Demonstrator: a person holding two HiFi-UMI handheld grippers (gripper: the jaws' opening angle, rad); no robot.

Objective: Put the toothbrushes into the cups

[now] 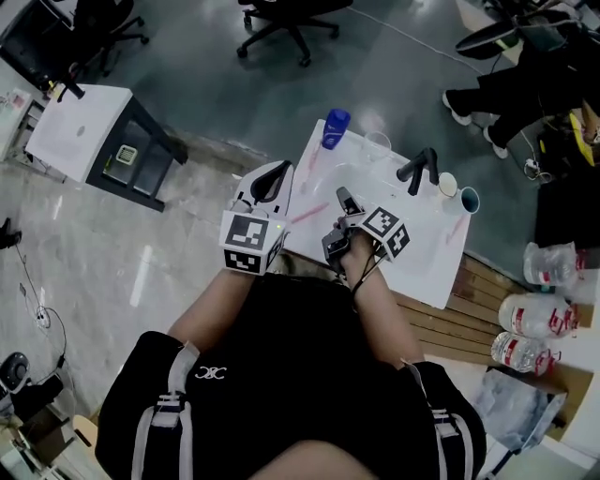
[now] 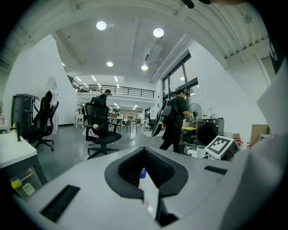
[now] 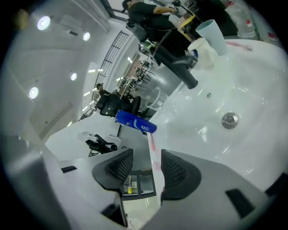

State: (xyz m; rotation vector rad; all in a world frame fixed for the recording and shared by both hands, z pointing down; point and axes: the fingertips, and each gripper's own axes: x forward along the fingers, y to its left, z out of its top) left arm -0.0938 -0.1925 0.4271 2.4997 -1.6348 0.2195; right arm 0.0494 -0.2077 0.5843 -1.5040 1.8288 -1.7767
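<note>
My right gripper hangs with its jaws spread wide and nothing pressed between them. Sighting along them, I see a pink toothbrush lying flat along the left edge of the white washbasin top. Its far end points toward the blue cup at the far left corner. My left gripper is over that same edge, jaws closed tip to tip, and I can see nothing caught in them.

The step in hand, as I judge it, is picking up this toothbrush. It is thin and lies on a hard, glossy surface, so I should set one pad on each side of the handle, square across it and low enough to almost brush the top. Closing gently should keep it from skating off the edge.

The blue cup is the nearest place for it, and a clear glass stands at the far edge. A white cup and a teal cup sit together at the right edge, past the black tap. A second pink toothbrush lies near them.

The bowl is shiny, with a metal drain. Around it are a polished grey floor, office chairs, a white desk and water bottles, and a person stands further off.
</note>
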